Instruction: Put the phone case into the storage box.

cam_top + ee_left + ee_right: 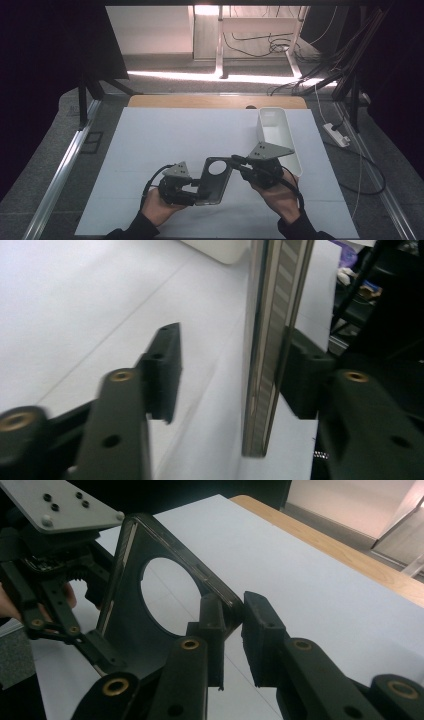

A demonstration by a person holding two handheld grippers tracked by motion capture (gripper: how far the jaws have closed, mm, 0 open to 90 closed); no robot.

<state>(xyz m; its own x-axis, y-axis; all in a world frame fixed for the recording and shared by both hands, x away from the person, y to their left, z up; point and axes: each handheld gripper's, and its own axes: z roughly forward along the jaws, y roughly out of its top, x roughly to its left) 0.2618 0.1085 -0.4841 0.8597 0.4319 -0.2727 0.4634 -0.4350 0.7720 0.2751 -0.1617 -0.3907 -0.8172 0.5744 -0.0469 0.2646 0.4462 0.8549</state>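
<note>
You see a dark, smooth plastic frame [215,181] with a shiny metallic edge, a glossy white plastic bin [278,135], matt white paper [165,140] and bare wood [215,102] along the tabletop's far edge.

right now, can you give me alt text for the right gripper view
The right gripper has its black jaws closed on a corner of a dark phone case with a large round hole, held above a white table cover. At left, the left gripper stands at the case's far edge, jaws apart. A wooden table edge runs behind.
</note>
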